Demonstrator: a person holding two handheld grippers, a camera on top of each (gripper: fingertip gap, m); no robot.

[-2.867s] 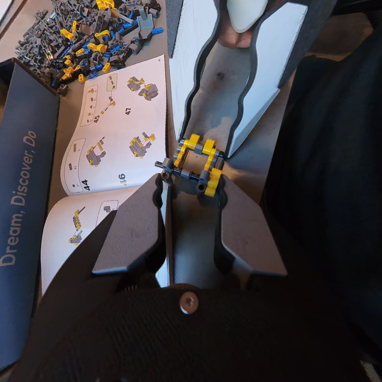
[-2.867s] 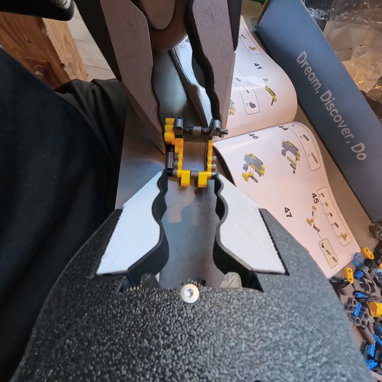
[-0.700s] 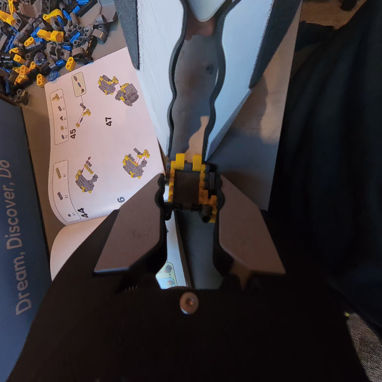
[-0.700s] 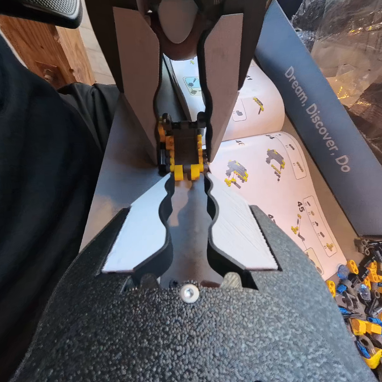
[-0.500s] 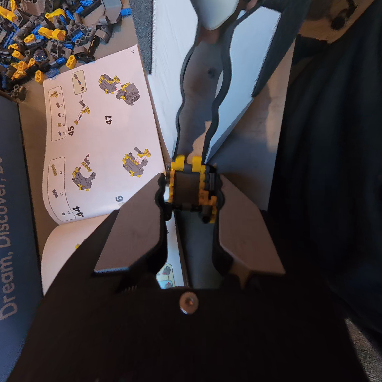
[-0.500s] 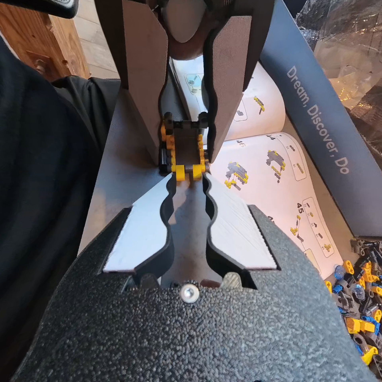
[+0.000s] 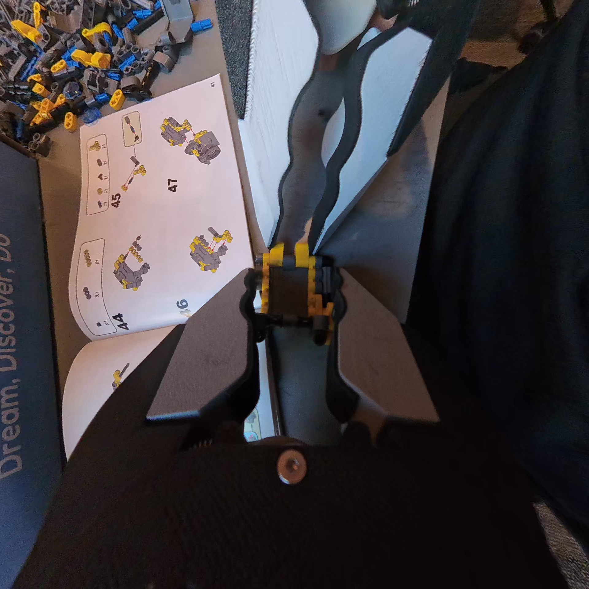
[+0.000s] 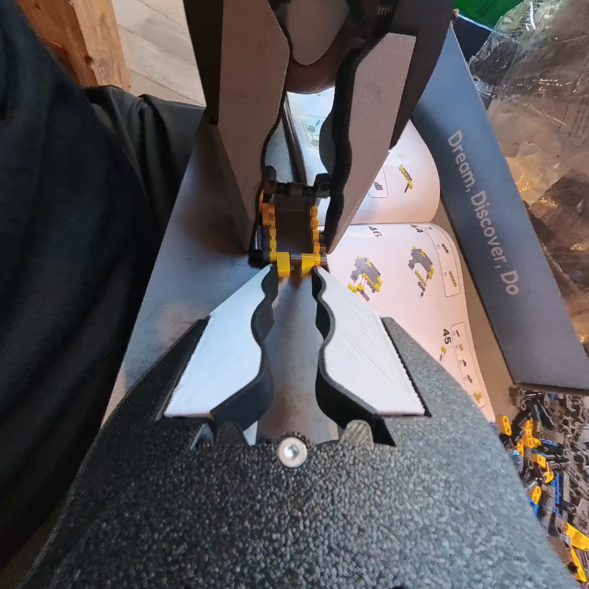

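Yellow and dark grey plastic building pieces form a small rectangular frame assembly [image 7: 294, 288], with a dark flat panel filling its middle, yellow beams along its two long sides, two yellow connectors on a grey axle at one short end and a black pinned crossbar at the other. In the left wrist view it sits at the centre of the frame, clamped between the dark fingers of the left tool [image 7: 293, 298], which press on its two long sides. In the right wrist view the same assembly [image 8: 291, 228] shows in the upper middle, held by those brown-faced fingers coming down from the top of the frame. The right tool [image 8: 293, 271], with white-faced fingers and wavy black pads, has its jaws only narrowly parted; its tips flank the two yellow connectors at the near end, and whether they grip them or merely touch cannot be told. The assembly is held above a grey tabletop [image 8: 191, 280], near its edge. An open white instruction booklet [image 7: 153, 204] with printed building diagrams lies on the left of the left wrist view, and a loose heap of grey, black, blue and yellow building pieces [image 7: 73, 63] fills the upper left corner. A dark blue cardboard box flap [image 7: 22, 318] bearing pale lettering runs along the left edge. Dark clothing of a person [image 7: 510, 287] occupies the right side of that view.
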